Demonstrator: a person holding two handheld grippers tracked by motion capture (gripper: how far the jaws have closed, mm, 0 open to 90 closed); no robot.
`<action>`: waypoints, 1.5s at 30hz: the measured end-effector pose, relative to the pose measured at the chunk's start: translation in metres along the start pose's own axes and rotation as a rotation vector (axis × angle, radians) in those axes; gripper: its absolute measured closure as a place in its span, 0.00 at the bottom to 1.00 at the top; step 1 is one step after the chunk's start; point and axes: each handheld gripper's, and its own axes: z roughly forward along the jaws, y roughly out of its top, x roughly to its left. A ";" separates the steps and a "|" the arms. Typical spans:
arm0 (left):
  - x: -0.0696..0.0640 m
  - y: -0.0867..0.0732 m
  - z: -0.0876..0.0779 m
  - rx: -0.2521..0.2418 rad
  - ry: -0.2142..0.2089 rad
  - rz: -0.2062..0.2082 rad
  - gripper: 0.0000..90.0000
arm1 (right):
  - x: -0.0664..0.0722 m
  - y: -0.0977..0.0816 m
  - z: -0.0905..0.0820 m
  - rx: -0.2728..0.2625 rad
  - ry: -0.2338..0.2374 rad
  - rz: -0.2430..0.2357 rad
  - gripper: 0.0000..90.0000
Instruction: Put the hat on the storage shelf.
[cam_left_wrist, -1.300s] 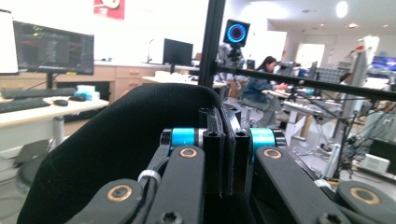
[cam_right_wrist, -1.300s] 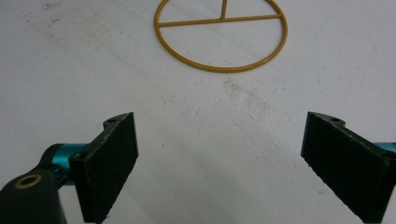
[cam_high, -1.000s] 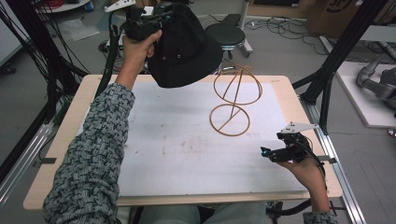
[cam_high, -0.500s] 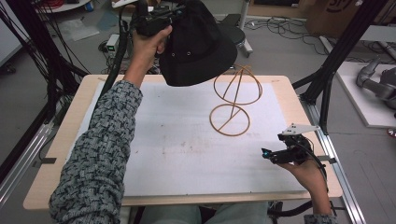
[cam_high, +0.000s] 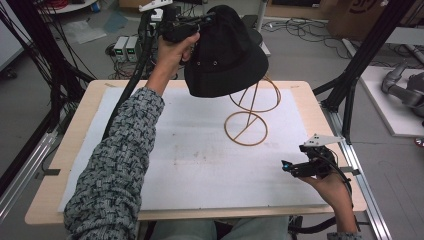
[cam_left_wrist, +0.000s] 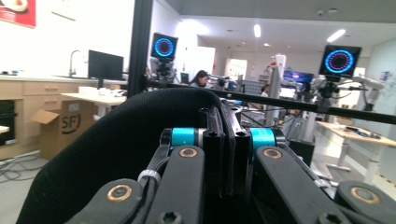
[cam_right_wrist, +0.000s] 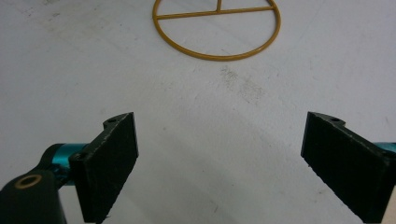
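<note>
The left arm, in a speckled grey knit sleeve, is reaching far forward and up from the near edge of the counter (cam_high: 70, 150), lifting the left gripper (cam_high: 192, 26) above the far side of the wire stand (cam_high: 250, 112). The right hand (cam_high: 330, 185) is resting low by the counter's near right corner, well apart from the stand, with the right gripper (cam_high: 300, 167) pointing level toward the stand's base.

The hat (cam_high: 225, 55) is black, soft felt-like cloth with a rounded crown, a floppy brim and small metal eyelets in its side. The stand is thin, golden-brown wire: a flat ring base with a crossbar, slanted uprights and a second ring on top. The counter is pale wood under a white, faintly smudged mat.

The left fingers (cam_left_wrist: 223, 140) are pinching tight together on the fabric at the hat's edge, so the hat is hanging in the air just above and partly in front of the stand's upper ring. The right fingers (cam_right_wrist: 112, 163) are standing wide apart, gripping nothing, hovering over bare mat just short of the stand's base ring (cam_right_wrist: 217, 28).
</note>
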 end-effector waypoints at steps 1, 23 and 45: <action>-0.001 -0.001 0.002 0.000 -0.002 -0.003 0.97 | 0.000 0.000 0.000 0.000 0.000 0.000 0.12; -0.008 -0.034 0.035 0.098 -0.079 -0.016 0.97 | 0.000 0.001 0.004 0.001 0.010 -0.014 0.12; -0.021 -0.056 0.057 0.192 -0.131 -0.004 0.97 | 0.001 0.002 0.005 0.005 0.013 -0.016 0.12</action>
